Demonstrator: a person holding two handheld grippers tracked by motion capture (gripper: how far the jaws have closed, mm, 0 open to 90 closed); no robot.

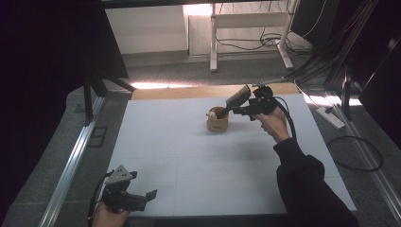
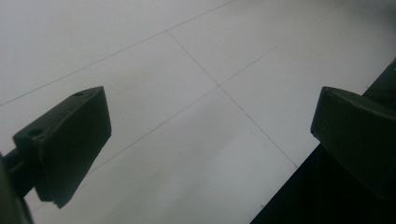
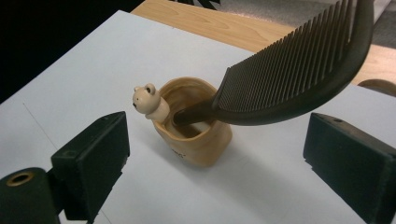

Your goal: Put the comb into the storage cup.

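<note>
Comb stands in the wooden cup; both tongs released.

The black comb (image 3: 299, 70) leans handle-down in the wooden cup (image 3: 198, 135) at the far middle of the white desk (image 1: 198, 161), beside a small bear figure (image 3: 148, 101) on the cup's rim. The right tongs (image 3: 215, 154) are just beside the cup, jaws wide, gripping nothing. A dark mark on the cup's wall is unreadable. The left tongs (image 2: 205, 140) are well apart from the cup, at the near desk edge, jaws spread over bare surface.
</note>
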